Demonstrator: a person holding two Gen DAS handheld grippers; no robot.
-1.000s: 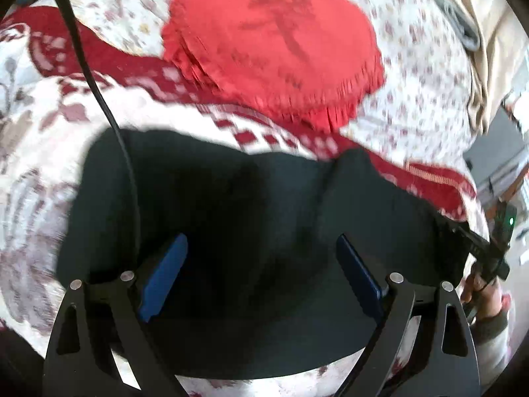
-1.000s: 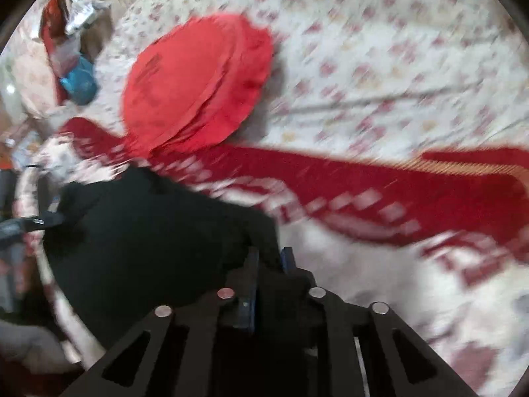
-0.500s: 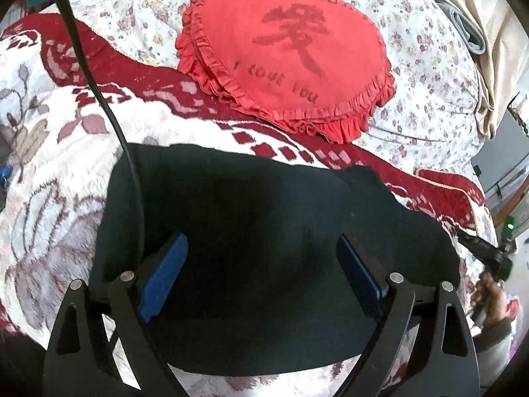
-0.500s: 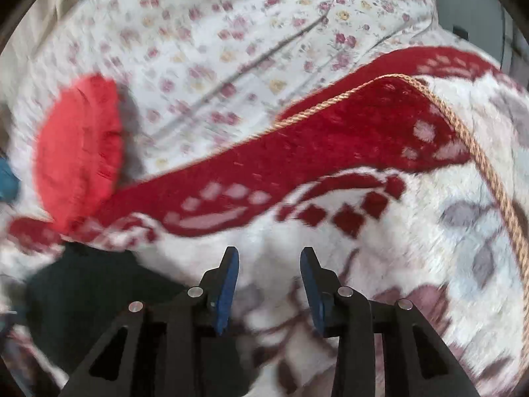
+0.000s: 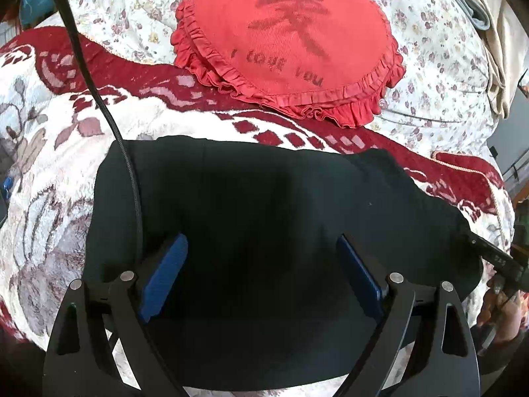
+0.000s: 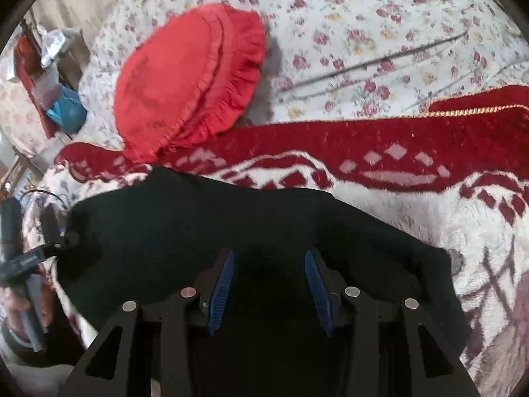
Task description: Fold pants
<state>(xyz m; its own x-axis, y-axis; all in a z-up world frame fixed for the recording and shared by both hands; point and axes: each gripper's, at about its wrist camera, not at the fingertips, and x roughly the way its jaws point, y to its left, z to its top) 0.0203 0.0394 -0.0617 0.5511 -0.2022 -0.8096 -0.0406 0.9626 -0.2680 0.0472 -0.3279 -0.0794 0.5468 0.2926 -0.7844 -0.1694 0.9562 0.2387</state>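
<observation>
Black pants (image 5: 264, 198) lie folded into a compact rectangle on a red and white patterned blanket (image 5: 49, 152). My left gripper (image 5: 261, 248) hovers over the pants' near half, its blue pads wide apart and holding nothing. In the right wrist view the same pants (image 6: 198, 225) spread below my right gripper (image 6: 269, 261). Its jaws are opening and the blue fingers (image 6: 224, 278) stand apart above the cloth without pinching it. The right gripper's tip (image 5: 492, 258) shows at the pants' right edge in the left wrist view.
A red frilled heart cushion (image 5: 291, 39) lies just beyond the pants on a floral sheet (image 5: 429, 66). A black cable (image 5: 99, 99) crosses the left side. A hand on the left gripper's handle (image 6: 23, 297) shows at the left of the right wrist view.
My right gripper let go of the pants' corner, swung off over the blanket, then came back above the pants with its jaws parted. The left gripper stayed open in place.
</observation>
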